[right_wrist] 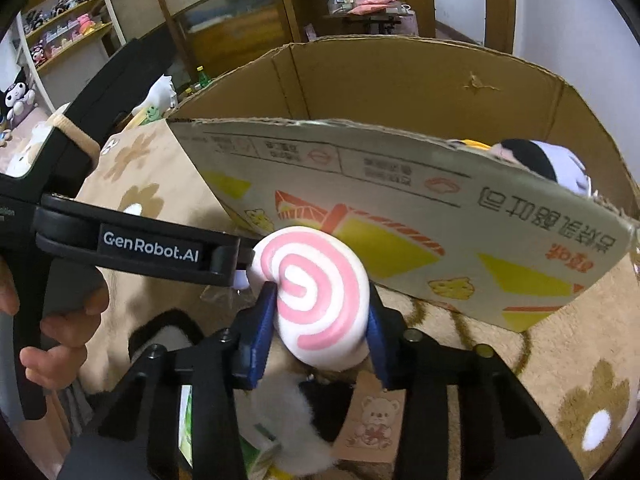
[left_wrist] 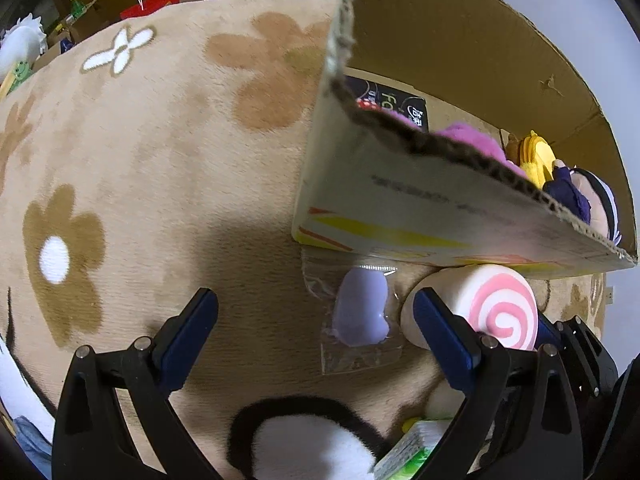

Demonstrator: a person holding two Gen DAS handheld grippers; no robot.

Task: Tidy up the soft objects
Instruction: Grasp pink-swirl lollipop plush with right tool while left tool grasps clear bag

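Observation:
My right gripper (right_wrist: 320, 316) is shut on a white soft roll with a pink swirl (right_wrist: 316, 292), held just in front of the cardboard box (right_wrist: 400, 184); the roll also shows in the left wrist view (left_wrist: 480, 304). The box (left_wrist: 400, 200) holds a pink plush (left_wrist: 468, 136), a yellow plush (left_wrist: 536, 156) and a dark-haired doll (left_wrist: 588, 196). My left gripper (left_wrist: 316, 328) is open and empty above the rug, next to a lilac soft toy in a clear bag (left_wrist: 362, 308).
A beige flower-pattern rug (left_wrist: 160, 152) covers the surface. A black-and-white plush (left_wrist: 308, 440) and a green packet (left_wrist: 408, 452) lie near me. A bear tag (right_wrist: 372, 424) hangs below the roll. Shelves (right_wrist: 60, 24) and a red bag (left_wrist: 158, 0) stand behind.

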